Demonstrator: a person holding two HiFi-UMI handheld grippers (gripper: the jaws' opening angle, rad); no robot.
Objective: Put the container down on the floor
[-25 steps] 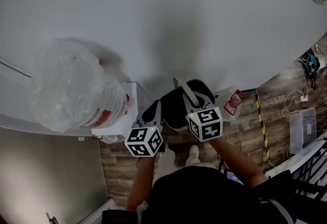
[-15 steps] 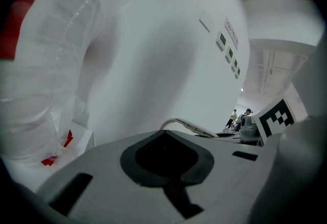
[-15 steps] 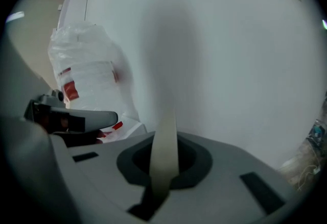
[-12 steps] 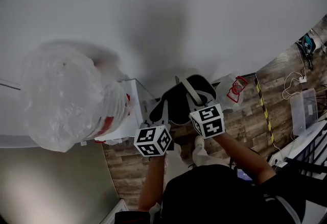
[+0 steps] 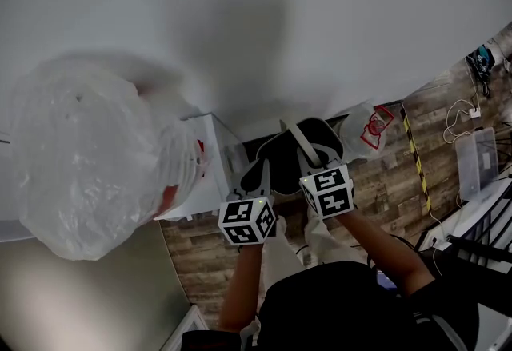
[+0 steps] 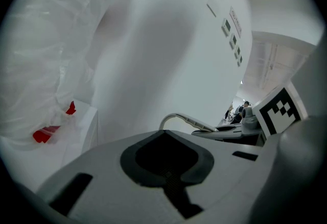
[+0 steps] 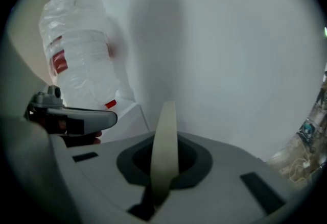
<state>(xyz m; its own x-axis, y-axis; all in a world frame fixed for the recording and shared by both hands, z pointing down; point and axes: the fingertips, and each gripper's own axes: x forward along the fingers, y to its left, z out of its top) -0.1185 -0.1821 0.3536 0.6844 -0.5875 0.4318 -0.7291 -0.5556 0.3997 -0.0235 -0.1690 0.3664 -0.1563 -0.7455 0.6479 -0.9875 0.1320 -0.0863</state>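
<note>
R tool [image 7: 161, 169] is pinching the thin beige handle [image 7: 164, 136] of the dark container [image 5: 278, 161]. The strip runs down into the slot between its jaws. L tool [image 6: 168, 167] is pressed together w/ nothing seen between its jaws, so it looks like it carries no load. It sits just right of the white unit [image 5: 210, 169], and the R tool is just beyond it on the far side. The container hangs close to the right of the unit, against the wall and above the wood floor [image 5: 384, 197], so it isn't judged down yet. Its base is hidden, so height off the floor can't be read. A bulky clear plastic bag [image 5: 88, 157] w/ red marks sits on the unit's other side. A white bag w/ red print [image 5: 372, 129] lies further right of the unit, past the container. Risks, as judgement: the whole weight is on one narrow pinch, so the strip could slide out and drop the container. A swing on the way down could knock it vs. the unit's corner. The person's feet are right below, so it may land on a shoe and tip. Letting go before the base is flat would likely topple it.
</note>
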